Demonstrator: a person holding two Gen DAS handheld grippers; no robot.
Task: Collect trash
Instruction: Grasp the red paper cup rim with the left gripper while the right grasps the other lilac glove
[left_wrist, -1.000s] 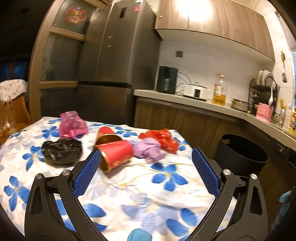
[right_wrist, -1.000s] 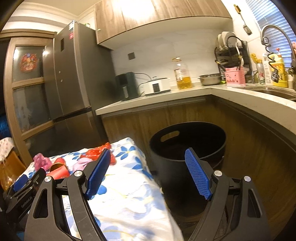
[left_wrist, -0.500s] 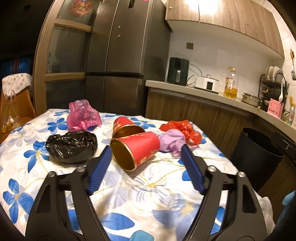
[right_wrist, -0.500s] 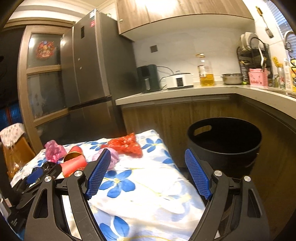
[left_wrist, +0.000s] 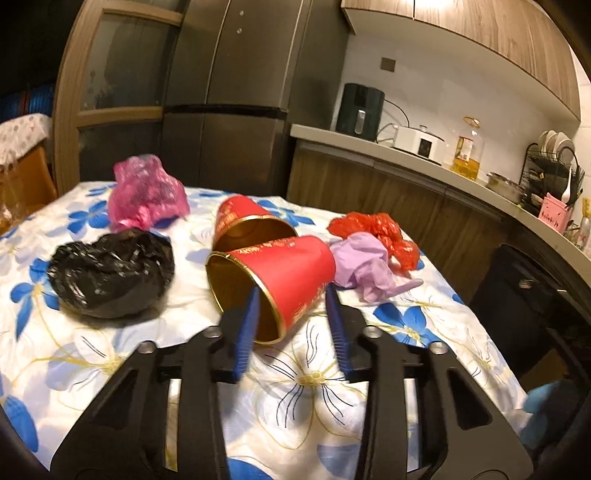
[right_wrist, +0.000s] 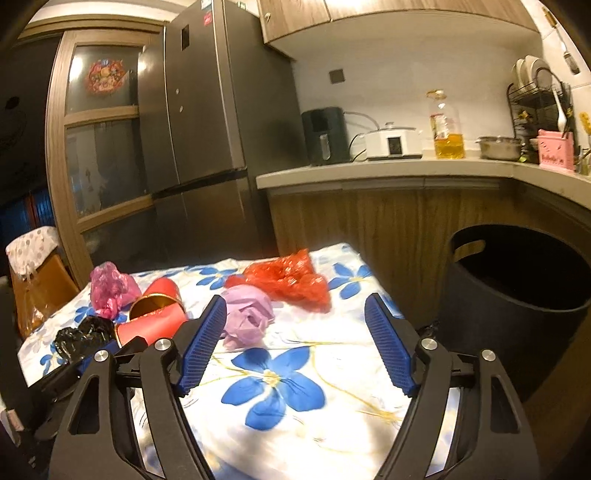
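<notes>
The left gripper (left_wrist: 290, 317) is just narrowing its jaws around the rim of the nearer red paper cup (left_wrist: 273, 273) lying on its side at the centre of the left wrist frame, one pad going inside the mouth, the other outside the wall, not yet clearly pinching. The right gripper (right_wrist: 295, 350) is hanging with jaws wide apart and empty, low in its frame, nearing the crumpled purple bag (right_wrist: 245, 321). The cup is looking light, thin and easily crushed, so a gentle pinch on the rolled rim is probably suiting it best.
</notes>
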